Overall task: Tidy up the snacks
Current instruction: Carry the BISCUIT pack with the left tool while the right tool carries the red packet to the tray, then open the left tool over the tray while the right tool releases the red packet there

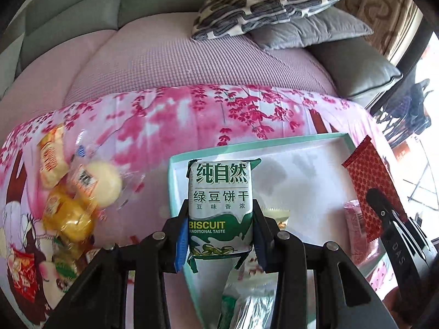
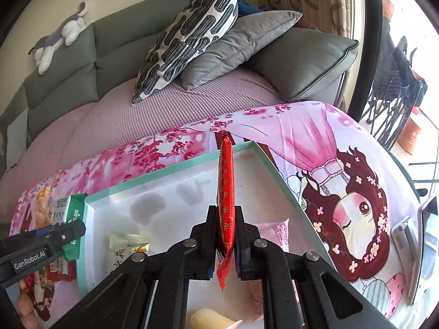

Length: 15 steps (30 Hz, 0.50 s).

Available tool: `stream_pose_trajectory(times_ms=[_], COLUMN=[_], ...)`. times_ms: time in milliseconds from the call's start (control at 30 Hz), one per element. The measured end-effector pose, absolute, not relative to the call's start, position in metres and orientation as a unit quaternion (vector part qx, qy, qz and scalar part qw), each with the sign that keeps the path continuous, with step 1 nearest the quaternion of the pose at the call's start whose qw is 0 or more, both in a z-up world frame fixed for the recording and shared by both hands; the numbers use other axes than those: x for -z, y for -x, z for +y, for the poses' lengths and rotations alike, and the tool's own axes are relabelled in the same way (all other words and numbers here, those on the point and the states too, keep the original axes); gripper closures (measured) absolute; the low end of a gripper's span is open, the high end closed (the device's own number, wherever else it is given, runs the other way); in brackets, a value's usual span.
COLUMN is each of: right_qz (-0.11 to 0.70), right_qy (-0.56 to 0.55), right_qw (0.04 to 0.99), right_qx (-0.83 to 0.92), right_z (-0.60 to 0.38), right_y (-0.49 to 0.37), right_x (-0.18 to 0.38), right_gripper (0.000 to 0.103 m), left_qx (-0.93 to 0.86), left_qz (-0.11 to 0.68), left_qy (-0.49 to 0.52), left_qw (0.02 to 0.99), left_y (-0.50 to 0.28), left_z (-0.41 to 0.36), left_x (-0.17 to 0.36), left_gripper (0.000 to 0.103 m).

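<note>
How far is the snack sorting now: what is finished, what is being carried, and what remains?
Done: a few packets, such as a pale wrapped snack, lie in the mint-edged white box. In hand: the left gripper holds a green-and-white biscuit pack; the right gripper holds a red patterned packet. Left: the loose snack pile on the pink cloth.

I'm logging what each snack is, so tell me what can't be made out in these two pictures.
- Red patterned wrapper: right wrist view shows it edge-on, face hidden.
- Green-and-white biscuit packet: hides the teal-rimmed white box floor behind it, left wrist view.
- Loose yellow snacks: blurred, labels unreadable.
- Pale snack: cut off by the bottom edge.
</note>
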State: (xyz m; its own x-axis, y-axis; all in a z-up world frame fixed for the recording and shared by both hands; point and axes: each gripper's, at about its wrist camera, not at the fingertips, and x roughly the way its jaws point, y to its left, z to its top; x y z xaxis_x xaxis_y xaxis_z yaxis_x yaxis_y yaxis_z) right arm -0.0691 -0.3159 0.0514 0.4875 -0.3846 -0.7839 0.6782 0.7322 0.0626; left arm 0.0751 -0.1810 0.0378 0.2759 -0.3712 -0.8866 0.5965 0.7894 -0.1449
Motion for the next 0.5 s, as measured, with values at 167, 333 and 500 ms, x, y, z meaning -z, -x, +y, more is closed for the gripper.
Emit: stream_pose_trajectory(times_ms=[167,333,500], right_qz=[0.408,0.423,0.429], right_qy=[-0.164,-0.16,-0.188], right_qw=[0.835,0.827,0.826], right_qx=[0.332,0.335,0.315], right_z=[-0.32,-0.322,-0.322], right_y=[0.066,0.063,0.062], right_x=[-0.042,-0.035,-0.034], right_gripper=[0.092,0.092,0.091], left_qx=[0.301,0.296,0.298], left_qz=[0.534,0.543,0.546], left_qy=[-0.132,-0.134,-0.119], left_qw=[0.779,0.775,0.774], left_y=[-0.082,-0.085,-0.084], left_z=[-0.203,-0.212,-0.206], left_x=[-0.016,-0.006,-0.013], left_gripper=[0.062,0.061,0.043])
